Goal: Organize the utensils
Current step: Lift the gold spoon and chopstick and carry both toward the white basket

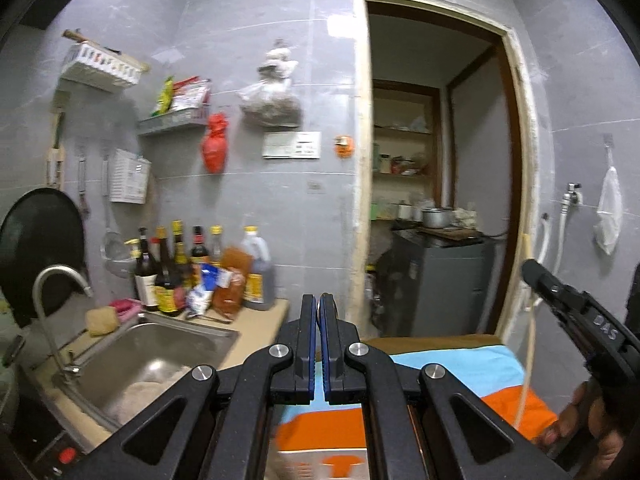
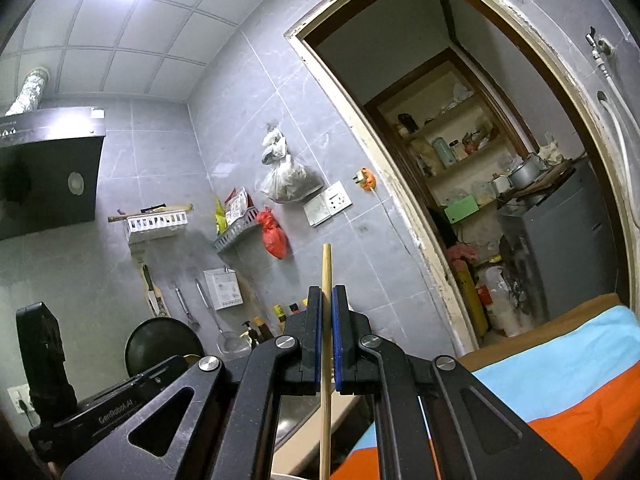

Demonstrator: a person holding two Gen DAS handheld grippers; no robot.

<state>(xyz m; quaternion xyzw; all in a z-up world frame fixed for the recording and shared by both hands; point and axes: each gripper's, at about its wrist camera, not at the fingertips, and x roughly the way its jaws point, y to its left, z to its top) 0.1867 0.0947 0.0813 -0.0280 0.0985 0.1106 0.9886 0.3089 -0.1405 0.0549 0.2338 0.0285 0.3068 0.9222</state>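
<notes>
**One chopstick in hand, sorting barely begun**

Nearest, our right gripper point(image 2: 327, 300) pinches a wooden chopstick point(image 2: 326, 344) upright between nearly closed jaws. Our left gripper point(image 1: 318, 308) carries nothing we can see, its jaws almost together. Beyond lie the striped cloth point(image 1: 460, 364) and the sink point(image 1: 160, 344); on the far wall hangs a white holder point(image 2: 223, 289), perhaps the destination. We judge nearly everything remains.

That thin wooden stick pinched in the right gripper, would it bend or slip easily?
The chopstick runs straight above and below the right gripper, so it is probably stiff. It looks thin and light. Its smooth round shaft might swivel or slide between the flat pads.
</notes>
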